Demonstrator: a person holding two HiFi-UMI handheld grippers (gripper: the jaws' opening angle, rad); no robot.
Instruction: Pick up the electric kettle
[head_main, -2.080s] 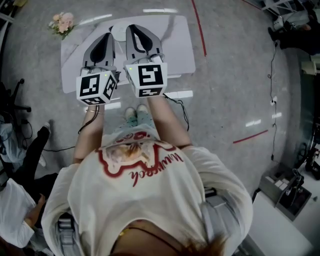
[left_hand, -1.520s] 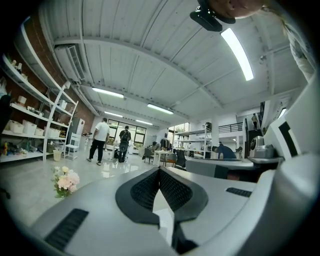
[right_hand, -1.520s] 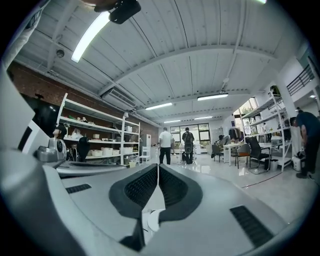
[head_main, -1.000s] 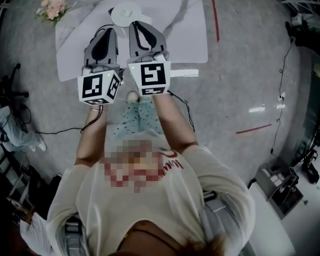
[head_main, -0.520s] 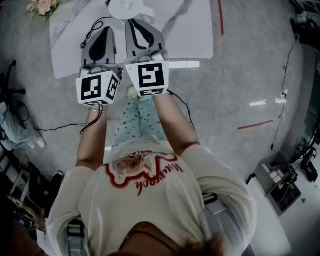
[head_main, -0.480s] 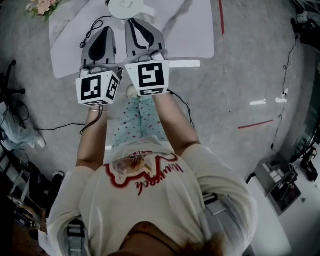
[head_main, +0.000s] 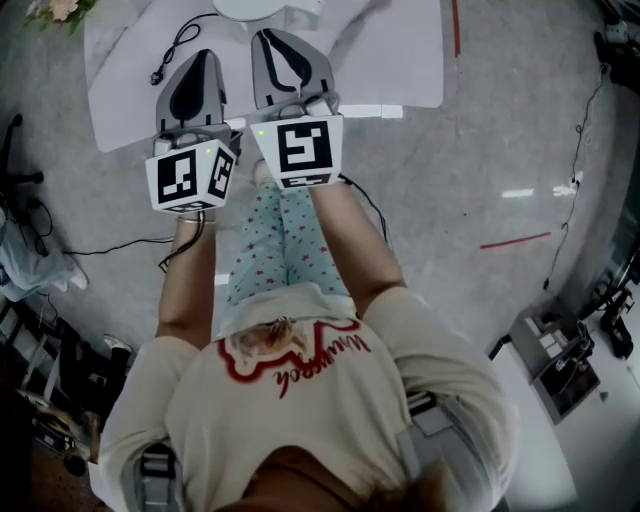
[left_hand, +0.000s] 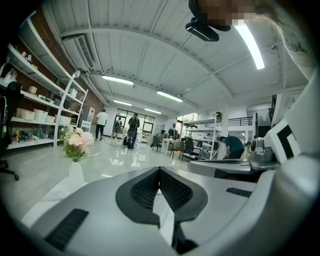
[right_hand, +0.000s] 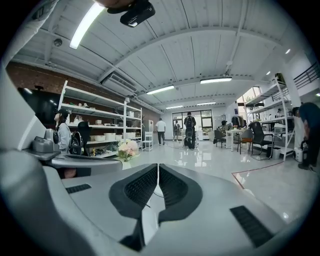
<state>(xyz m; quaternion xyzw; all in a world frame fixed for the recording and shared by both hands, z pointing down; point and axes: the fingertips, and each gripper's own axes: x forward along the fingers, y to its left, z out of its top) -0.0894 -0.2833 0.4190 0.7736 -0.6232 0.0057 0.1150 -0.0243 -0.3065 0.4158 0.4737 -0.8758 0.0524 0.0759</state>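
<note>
In the head view the white electric kettle (head_main: 262, 8) is only a round sliver at the top edge, on the white marble-look table (head_main: 385, 60). Its black cord and plug (head_main: 178, 42) lie on the table to the left. My left gripper (head_main: 204, 54) and right gripper (head_main: 266, 35) hang side by side over the table's near half, pointing at the kettle and short of it. In both gripper views the ribbed pads (left_hand: 159, 171) (right_hand: 158, 168) meet with nothing between them. The kettle does not show in either gripper view.
A vase of pink flowers (head_main: 52, 8) (left_hand: 76, 145) (right_hand: 127, 148) stands at the table's far left corner. Black cables (head_main: 110, 245) trail on the grey floor. Shelving (left_hand: 35, 115), desks and standing people (right_hand: 190, 130) fill the hall behind. Red tape lines (head_main: 515, 241) mark the floor to the right.
Both grippers have sunk together toward the table, still side by side and shut. The table and kettle have slid toward the top edge of the head view.
</note>
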